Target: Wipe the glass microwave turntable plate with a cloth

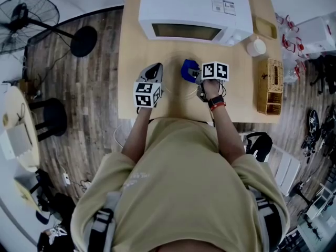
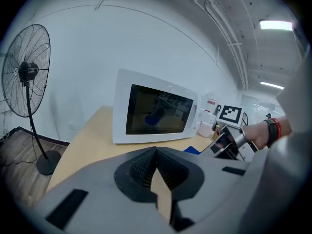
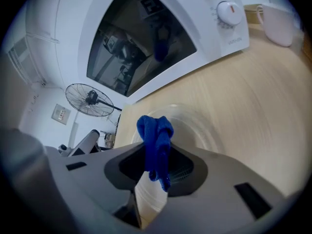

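Note:
The glass turntable plate lies flat on the wooden table in front of the microwave; it is a faint clear disc in the right gripper view. My right gripper is shut on a bunched blue cloth, which hangs over the near edge of the plate. In the head view the right gripper holds the cloth at the table's middle. My left gripper hovers to its left, and its jaws meet with nothing between them.
The microwave has its door closed. A white cup and a wicker basket stand at the table's right side. A standing fan and a round stool are on the floor to the left.

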Demonstrator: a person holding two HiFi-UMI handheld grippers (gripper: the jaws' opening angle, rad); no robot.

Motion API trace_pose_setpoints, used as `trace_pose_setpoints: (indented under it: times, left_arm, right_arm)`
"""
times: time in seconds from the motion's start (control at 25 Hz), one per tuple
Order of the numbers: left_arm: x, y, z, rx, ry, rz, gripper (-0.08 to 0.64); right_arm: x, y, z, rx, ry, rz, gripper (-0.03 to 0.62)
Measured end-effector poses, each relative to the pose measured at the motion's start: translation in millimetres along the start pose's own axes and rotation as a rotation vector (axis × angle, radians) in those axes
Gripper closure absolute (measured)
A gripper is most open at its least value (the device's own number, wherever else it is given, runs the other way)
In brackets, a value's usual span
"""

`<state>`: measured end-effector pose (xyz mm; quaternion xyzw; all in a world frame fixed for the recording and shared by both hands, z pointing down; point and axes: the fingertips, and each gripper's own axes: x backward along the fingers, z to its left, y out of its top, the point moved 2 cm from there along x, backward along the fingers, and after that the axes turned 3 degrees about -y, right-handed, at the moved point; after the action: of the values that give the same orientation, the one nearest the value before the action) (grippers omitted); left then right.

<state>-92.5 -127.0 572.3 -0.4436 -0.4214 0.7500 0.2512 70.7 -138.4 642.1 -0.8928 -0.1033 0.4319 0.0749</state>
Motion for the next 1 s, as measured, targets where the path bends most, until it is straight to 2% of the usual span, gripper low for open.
trace_pose_setpoints:
  times: [0.32,0.6,0.8,1.0]
  left_arm:
    - [22,-4,25,0.016,0.063,-0.008,0.541]
    - [36,-11,36,0.014,0.097,-0.001,0.541]
    - [41,-18,37,-0.061,0.131,0.053,0.541]
    - [48,-22,42,-0.053,0.168,0.048,0.541]
  right_arm:
    - [-44,-23,67,0.088,0.095,0.087,0.474]
    - [-79,-36,100,0.142,0.124,0.141,0.474]
    - [-97,-42,104,0.157,0.096,0.165,0.474]
    - [-108,-41,102,0.181,0.056,0.166,0.474]
